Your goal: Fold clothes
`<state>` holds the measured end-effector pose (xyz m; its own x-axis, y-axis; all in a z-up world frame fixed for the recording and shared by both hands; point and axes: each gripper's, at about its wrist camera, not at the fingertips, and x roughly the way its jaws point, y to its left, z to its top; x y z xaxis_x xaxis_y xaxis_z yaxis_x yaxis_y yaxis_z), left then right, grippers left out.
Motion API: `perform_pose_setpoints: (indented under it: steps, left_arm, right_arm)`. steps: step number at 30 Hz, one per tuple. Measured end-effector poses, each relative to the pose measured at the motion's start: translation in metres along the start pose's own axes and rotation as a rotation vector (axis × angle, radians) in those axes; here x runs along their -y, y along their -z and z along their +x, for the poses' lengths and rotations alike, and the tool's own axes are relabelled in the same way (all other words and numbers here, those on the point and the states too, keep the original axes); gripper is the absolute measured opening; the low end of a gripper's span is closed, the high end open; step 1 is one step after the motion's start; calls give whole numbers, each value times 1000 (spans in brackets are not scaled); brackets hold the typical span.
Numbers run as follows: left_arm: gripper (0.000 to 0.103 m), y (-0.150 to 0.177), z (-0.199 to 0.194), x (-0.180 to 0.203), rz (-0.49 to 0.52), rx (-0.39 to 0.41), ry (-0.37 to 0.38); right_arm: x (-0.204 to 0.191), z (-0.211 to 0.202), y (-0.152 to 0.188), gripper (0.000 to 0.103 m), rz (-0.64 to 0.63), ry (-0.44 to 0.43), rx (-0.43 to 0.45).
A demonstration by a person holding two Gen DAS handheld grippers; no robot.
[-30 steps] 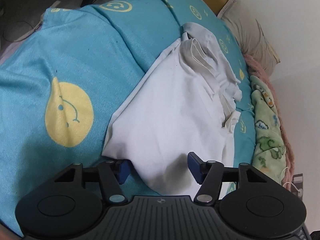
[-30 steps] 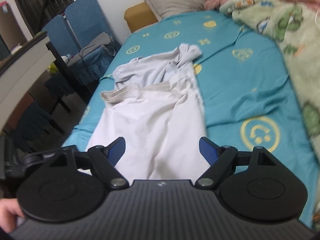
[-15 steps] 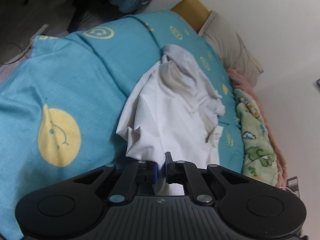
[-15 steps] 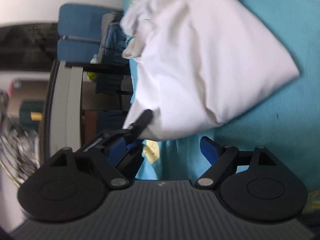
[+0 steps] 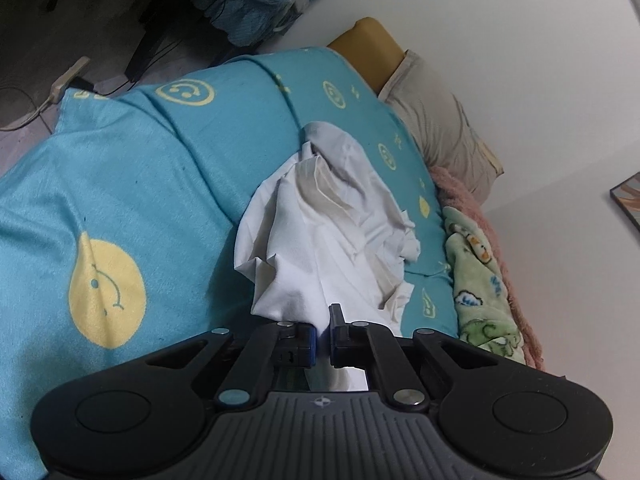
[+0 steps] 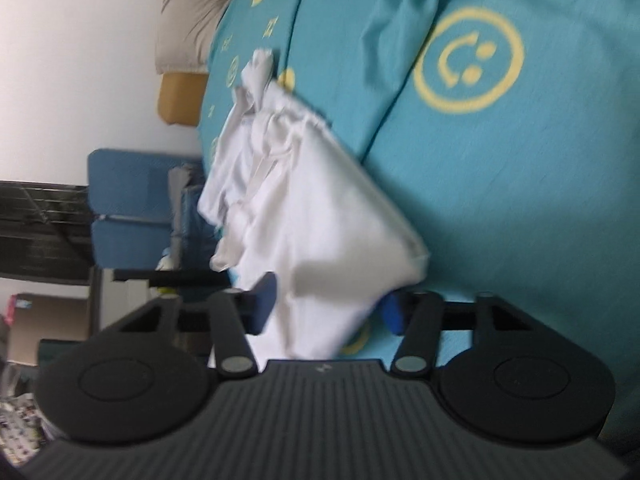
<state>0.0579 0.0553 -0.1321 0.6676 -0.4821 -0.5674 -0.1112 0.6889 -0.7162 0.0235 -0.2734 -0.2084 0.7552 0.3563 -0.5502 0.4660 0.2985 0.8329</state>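
Note:
A white garment (image 5: 324, 236) lies on a teal bed sheet (image 5: 132, 184) printed with yellow smiley faces. My left gripper (image 5: 323, 334) is shut on the garment's near hem, and the cloth bunches up from the pinch. In the right wrist view the garment (image 6: 304, 208) hangs lifted and the view is rolled sideways. My right gripper (image 6: 329, 310) is open, its blue pads on either side of the garment's lower edge; the cloth runs between them.
A beige pillow (image 5: 440, 132) and a yellow headboard block (image 5: 368, 52) sit at the bed's far end. A green patterned blanket (image 5: 480, 276) and a pink one lie along the wall side. Blue chairs (image 6: 132, 204) and a dark table stand beside the bed.
My left gripper closed on the hem and pulled it up, bunching the cloth. My right gripper rolled sideways, and the garment's edge now lies between its open fingers.

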Motion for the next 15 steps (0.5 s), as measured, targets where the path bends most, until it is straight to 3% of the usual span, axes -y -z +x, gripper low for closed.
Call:
perform_pose_setpoints:
  steps: [1, 5, 15]
  left_arm:
    - [6, 0, -1, 1, 7, 3, 4]
    - [6, 2, 0, 5, 34, 5, -7]
    - [5, -6, -42, 43, 111, 56, -5]
  right_arm:
    - [1, 0, 0, 35, -4, 22, 12]
    - [4, -5, -7, 14, -27, 42, 37]
    - [-43, -56, -6, 9, -171, -31, 154]
